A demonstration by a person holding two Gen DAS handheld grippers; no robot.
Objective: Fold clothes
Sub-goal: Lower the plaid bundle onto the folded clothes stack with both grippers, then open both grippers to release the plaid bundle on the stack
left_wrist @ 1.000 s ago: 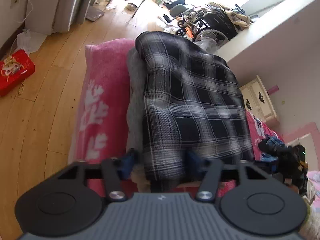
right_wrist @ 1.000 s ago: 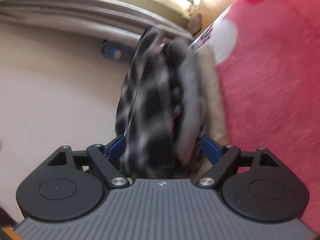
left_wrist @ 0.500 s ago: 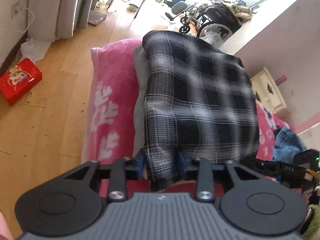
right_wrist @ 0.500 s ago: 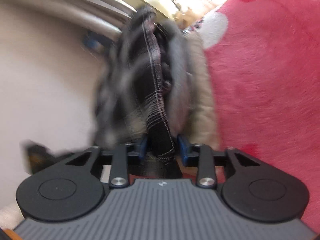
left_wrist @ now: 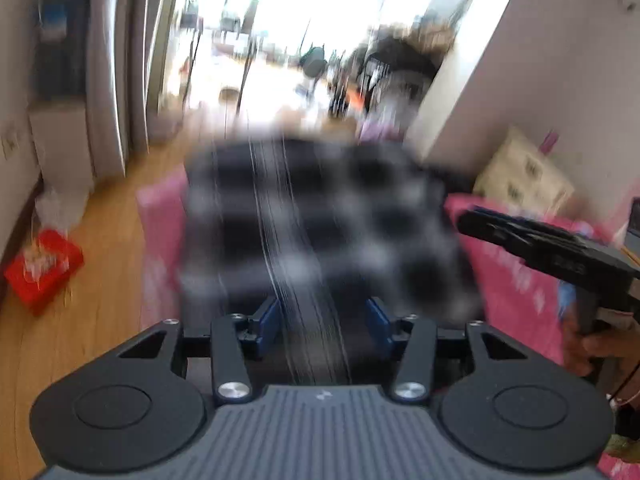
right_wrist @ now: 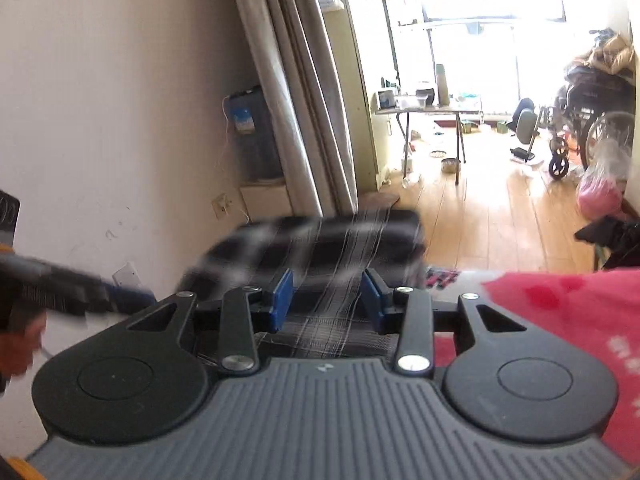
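A black and white plaid garment is lifted and stretched out ahead of me, blurred by motion. My left gripper is shut on its near edge, the cloth bunched between the blue pads. My right gripper is shut on the same plaid garment, with cloth between its blue pads. In the left wrist view the right gripper's body shows at the right edge. In the right wrist view the left gripper's body shows at the left.
A pink blanket covers the bed below; it also shows in the right wrist view. A red box lies on the wooden floor. Curtains, a folding table and a wheelchair stand farther off.
Both grippers have lifted the plaid garment off the grey clothes on the bed and swung level, now facing the room. The jaws stand wider on thicker cloth than half a second ago.
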